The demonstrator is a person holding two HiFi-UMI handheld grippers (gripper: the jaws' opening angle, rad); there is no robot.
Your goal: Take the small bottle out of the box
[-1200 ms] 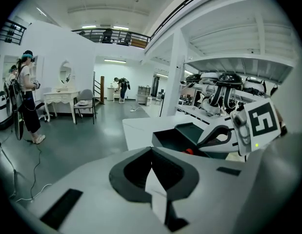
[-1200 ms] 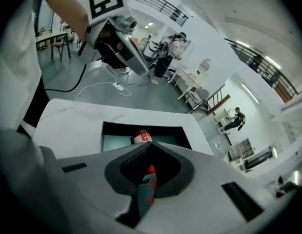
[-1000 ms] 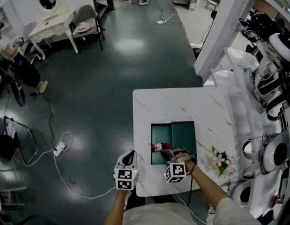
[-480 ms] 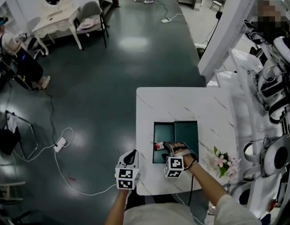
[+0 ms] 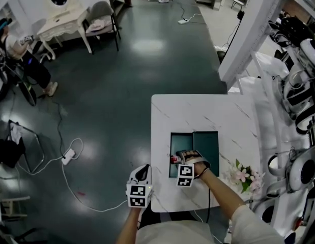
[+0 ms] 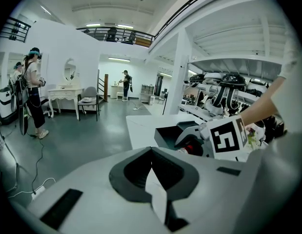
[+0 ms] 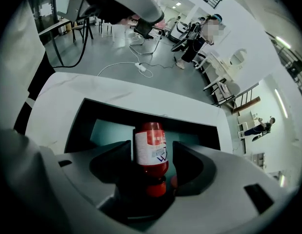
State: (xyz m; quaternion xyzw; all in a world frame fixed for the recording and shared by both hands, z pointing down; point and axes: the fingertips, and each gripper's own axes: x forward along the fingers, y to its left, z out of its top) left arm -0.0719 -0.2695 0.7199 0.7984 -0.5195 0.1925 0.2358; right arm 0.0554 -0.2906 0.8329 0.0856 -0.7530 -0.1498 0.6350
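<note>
A small red bottle point(image 7: 151, 147) with a white label lies in the dark green open box point(image 7: 141, 108), cap toward the camera. My right gripper point(image 7: 151, 152) reaches into the box's near left part; its jaws are opening and stand on either side of the bottle with a thin gap at each side. In the head view, the right gripper point(image 5: 180, 158) covers most of the bottle point(image 5: 174, 159) in the box point(image 5: 208, 139). My left gripper point(image 5: 140, 170) hovers off the table's near left corner, jaws together and empty; the left gripper view shows its jaws point(image 6: 151, 152) meeting.
The box sits on a white marble table point(image 5: 198, 111). A pink flower bunch point(image 5: 244, 174) lies at the near right. White robot parts on racks point(image 5: 299, 85) crowd the right side. On the dark floor to the left lie a cable and power strip point(image 5: 68, 156).
My right gripper has moved a little forward and left in the box, closer over the bottle. The left gripper has held its place by the table corner.
</note>
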